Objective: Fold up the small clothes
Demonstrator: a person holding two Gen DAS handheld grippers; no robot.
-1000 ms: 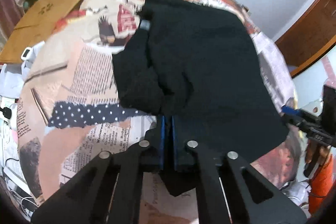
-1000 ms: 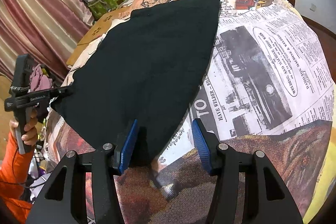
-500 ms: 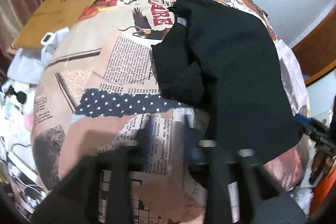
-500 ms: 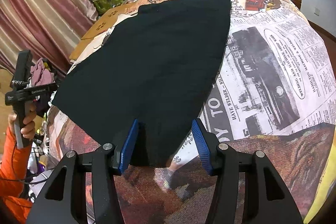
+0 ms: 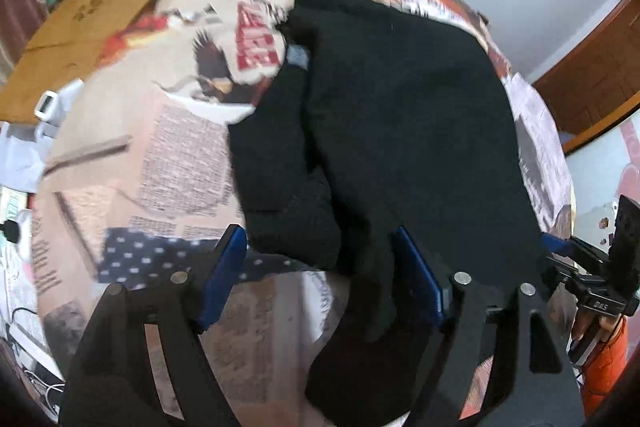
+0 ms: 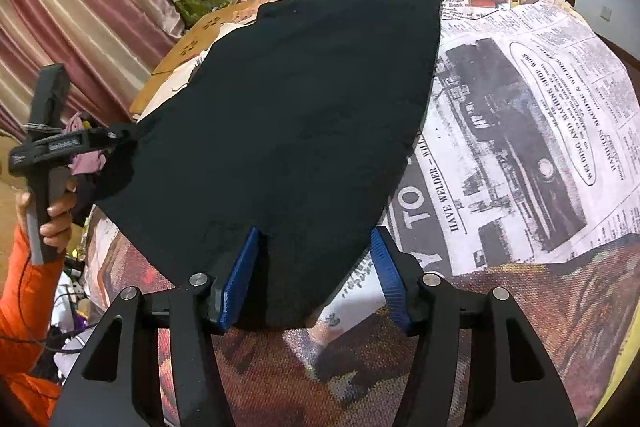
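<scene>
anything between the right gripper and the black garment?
Nothing visible. The right gripper sits at the near corner of the black garment, jaws opening, cloth already between the pads but not pinched. Only the newspaper-print table cover lies beside it.

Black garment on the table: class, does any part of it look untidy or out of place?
Yes. The black garment lies smooth on one side, but its edge before the left gripper is bunched into a lumpy roll. That gripper's jaws are opening, gripping nothing.

left gripper [image 5: 320,275] jaws opening, angled downward; right gripper [image 6: 316,275] opening too
</scene>
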